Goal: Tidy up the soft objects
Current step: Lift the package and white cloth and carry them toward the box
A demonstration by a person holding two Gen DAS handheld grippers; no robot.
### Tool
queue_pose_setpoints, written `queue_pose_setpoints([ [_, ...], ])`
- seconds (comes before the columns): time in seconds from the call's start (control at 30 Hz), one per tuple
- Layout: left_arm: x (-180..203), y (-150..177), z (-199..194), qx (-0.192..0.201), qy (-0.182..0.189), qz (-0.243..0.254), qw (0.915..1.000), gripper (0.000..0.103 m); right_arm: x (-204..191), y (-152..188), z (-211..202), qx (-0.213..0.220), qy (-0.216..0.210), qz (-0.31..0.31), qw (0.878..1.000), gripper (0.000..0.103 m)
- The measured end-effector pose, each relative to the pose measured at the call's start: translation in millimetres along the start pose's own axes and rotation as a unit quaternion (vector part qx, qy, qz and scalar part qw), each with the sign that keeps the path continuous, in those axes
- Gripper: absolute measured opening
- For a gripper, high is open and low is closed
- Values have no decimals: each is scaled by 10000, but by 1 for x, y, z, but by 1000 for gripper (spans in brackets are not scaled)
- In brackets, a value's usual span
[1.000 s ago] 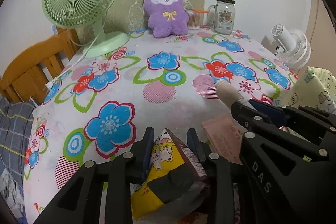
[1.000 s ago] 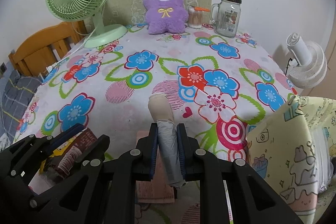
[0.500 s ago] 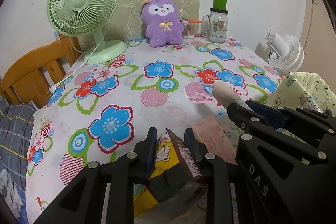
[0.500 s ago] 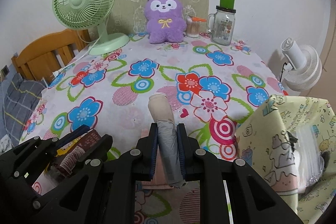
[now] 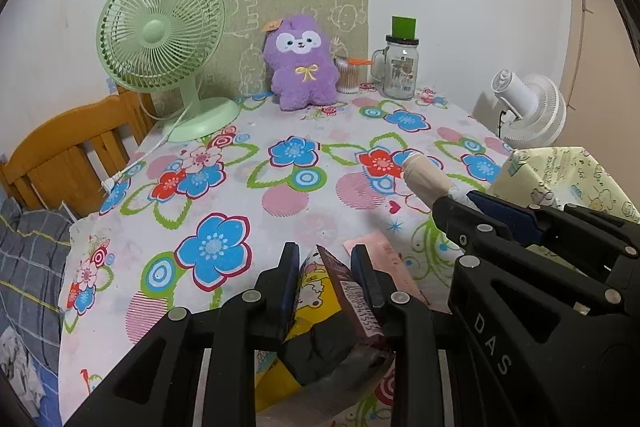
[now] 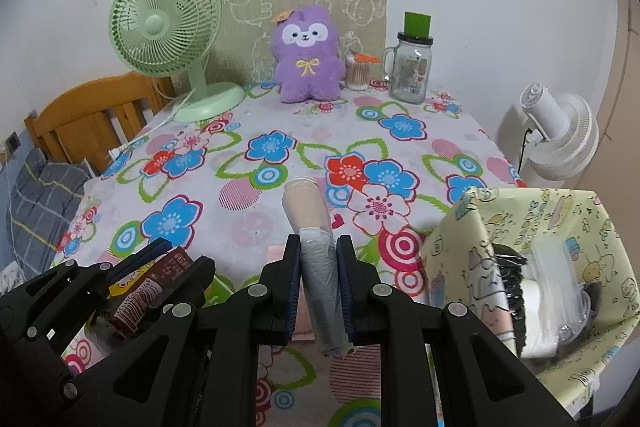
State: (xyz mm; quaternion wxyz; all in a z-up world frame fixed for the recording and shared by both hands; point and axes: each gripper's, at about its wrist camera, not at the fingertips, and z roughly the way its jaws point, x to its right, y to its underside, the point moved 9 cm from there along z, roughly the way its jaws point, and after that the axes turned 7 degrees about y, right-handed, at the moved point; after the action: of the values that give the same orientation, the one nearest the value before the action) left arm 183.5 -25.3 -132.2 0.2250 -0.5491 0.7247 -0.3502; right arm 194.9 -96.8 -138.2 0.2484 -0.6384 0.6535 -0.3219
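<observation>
Lifting both loads clear of the table (image 6: 280, 99): since a second ago each view takes in more of the floral cloth, so both hands have risen and drawn back. The left gripper (image 5: 326, 279) is clamped on a yellow snack bag (image 5: 320, 311); its jaws have just closed a little further on it, and the bag crumples between the pads. The right gripper (image 6: 318, 279) stays pressed tight on a grey roll (image 6: 320, 291) with a beige end, unchanged. A pink packet (image 5: 384, 263) lies flat on the cloth, just at 1 o'clock of the left jaws. The yellow bin (image 6: 532, 267) stands at 3 o'clock of the right gripper, already holding soft items. Both grips look secure, so the carry to the bin likely follows; the packet remains to be collected.
</observation>
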Motion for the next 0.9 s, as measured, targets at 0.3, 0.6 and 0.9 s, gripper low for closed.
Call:
queue_pose_setpoints([
  [0.3, 11, -3, -21, 166, 1, 89, 9998, 26, 8, 0, -24, 171, 18, 77, 9998, 21],
  [0.6, 21, -4, -38, 294, 17, 169, 9994, 26, 18, 1, -46, 302, 48, 129, 9994, 21],
  [0.9, 33, -5, -51, 410, 45, 241, 9989, 26, 29, 3, -64, 406, 91, 172, 9990, 21],
])
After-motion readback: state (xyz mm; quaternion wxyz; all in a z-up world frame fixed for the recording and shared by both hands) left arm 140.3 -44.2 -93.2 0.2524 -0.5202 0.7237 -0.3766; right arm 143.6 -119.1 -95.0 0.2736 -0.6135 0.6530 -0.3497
